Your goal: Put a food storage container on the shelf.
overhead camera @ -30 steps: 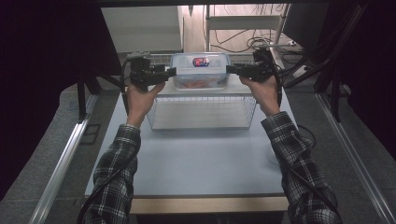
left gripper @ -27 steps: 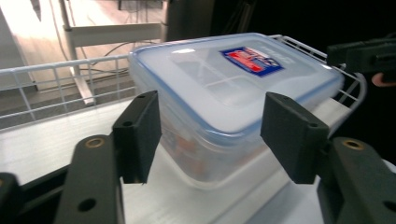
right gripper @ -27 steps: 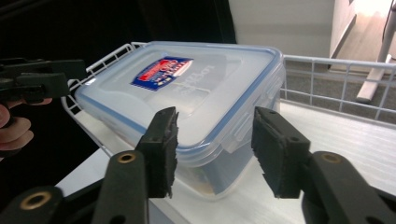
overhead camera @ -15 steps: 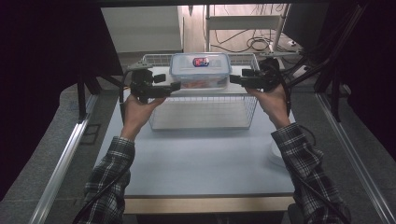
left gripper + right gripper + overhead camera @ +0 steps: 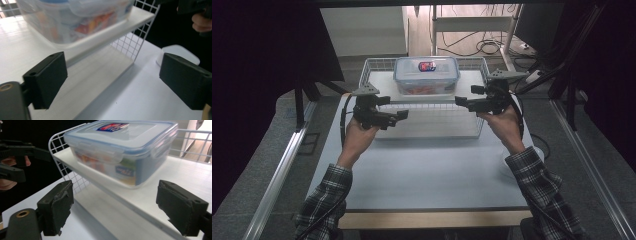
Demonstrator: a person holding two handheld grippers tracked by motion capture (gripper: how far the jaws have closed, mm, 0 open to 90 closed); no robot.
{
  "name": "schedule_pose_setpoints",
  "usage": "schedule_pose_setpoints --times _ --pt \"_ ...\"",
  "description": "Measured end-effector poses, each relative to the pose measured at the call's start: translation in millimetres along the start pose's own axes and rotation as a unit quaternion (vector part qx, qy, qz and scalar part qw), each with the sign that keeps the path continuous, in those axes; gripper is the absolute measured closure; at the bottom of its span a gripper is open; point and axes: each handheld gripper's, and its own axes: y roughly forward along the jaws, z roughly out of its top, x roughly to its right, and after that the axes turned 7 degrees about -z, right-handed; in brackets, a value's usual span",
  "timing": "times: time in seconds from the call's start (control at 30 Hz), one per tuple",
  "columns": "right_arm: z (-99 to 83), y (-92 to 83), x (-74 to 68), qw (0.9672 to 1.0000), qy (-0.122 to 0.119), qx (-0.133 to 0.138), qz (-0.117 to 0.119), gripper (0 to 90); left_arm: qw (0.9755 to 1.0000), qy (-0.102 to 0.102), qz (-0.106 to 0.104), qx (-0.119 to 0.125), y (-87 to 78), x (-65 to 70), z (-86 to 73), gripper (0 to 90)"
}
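My left tool (image 5: 401, 116) and right tool (image 5: 460, 101) hang spread and empty, flanking the white wire basket (image 5: 430, 131). On its far shelf sits a clear blue-rimmed lidded plastic box (image 5: 426, 75) of colourful contents; its label is unreadable.

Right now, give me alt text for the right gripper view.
A clear lidded food container sits on the upper white shelf of a wire rack, just beyond the right gripper, jaws wide open. The left gripper shows at far left.
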Motion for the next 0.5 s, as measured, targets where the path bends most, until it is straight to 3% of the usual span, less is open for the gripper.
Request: schedule_pose_setpoints --times 0.13,0.5 --pt "-7.4 -2.3 -8.1 0.9999 -0.012 -0.004 0.006 11.4 0.9997 0.019 0.011 -0.007 0.3 8.3 -9.2 5.9" --pt "-29.1 -10.6 -28.8 0.9990 -0.043 -0.010 0.013 7.9 0.9995 0.030 0.006 -0.005 -7.6 30.9 -34.0 6.0"
